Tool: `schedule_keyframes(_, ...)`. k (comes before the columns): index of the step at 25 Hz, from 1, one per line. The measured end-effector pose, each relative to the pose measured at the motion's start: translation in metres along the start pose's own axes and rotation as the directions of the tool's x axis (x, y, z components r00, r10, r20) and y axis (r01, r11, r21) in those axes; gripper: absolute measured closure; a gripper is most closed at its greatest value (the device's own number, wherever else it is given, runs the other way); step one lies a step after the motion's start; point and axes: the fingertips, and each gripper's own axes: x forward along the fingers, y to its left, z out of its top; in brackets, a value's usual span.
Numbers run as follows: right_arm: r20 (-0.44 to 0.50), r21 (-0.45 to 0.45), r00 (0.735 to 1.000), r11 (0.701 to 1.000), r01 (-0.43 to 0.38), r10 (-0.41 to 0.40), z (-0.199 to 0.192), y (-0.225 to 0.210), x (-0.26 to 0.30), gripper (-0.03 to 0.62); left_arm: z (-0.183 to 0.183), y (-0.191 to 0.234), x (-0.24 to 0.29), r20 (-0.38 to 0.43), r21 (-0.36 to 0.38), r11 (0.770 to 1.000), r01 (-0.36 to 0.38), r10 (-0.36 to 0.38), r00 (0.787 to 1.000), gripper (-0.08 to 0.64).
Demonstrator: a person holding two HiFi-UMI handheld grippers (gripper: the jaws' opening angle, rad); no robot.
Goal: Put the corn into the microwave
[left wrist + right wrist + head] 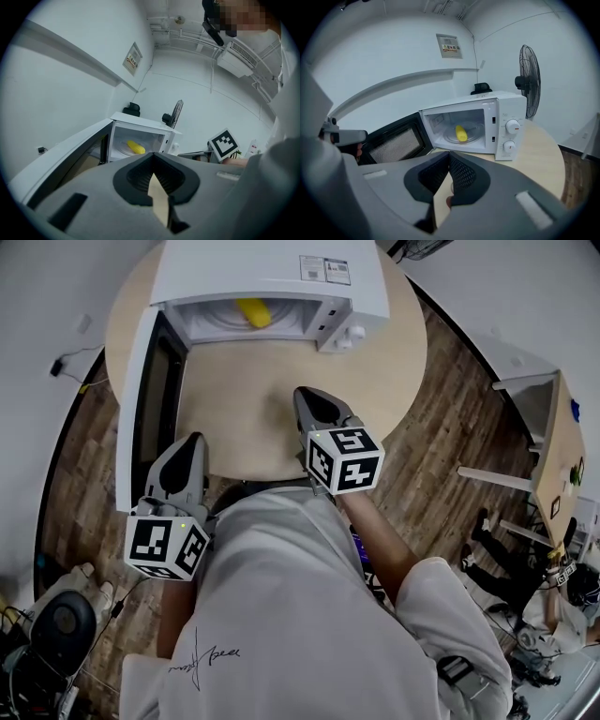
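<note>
Pale table (253,399), microwave (272,268), plank floor (450,442)

Head view: overhead, looking steeply down from well above. White boxy microwave (272,268) at top centre, round pale-wood table (244,409) mid-frame.
Left gripper view: low and close, beside the open door, facing the cavity at an angle; microwave sits left of centre.
Right gripper view: low, a bit further back, facing the microwave front almost square-on, mid-frame.
All three share the open cavity with the yellow corn cob (253,311) inside. Head and right gripper views also share the tabletop.
</note>
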Motion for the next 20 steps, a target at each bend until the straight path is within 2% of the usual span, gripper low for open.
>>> schedule_keyframes(14,0.039,0.025,0.999,0.999,-0.036,0.035,0.005,0.003,-0.047,0.58,-0.008,0.005,-0.001,-0.022,-0.012,1.0,-0.025,0.025,0.999,0.568)
schedule_keyframes(20,0.06,0.029,0.998,0.999,-0.027,0.025,0.011,0.001,-0.068,0.58,-0.014,0.011,0.0,-0.042,-0.032,0.998,-0.053,0.052,0.998,0.569)
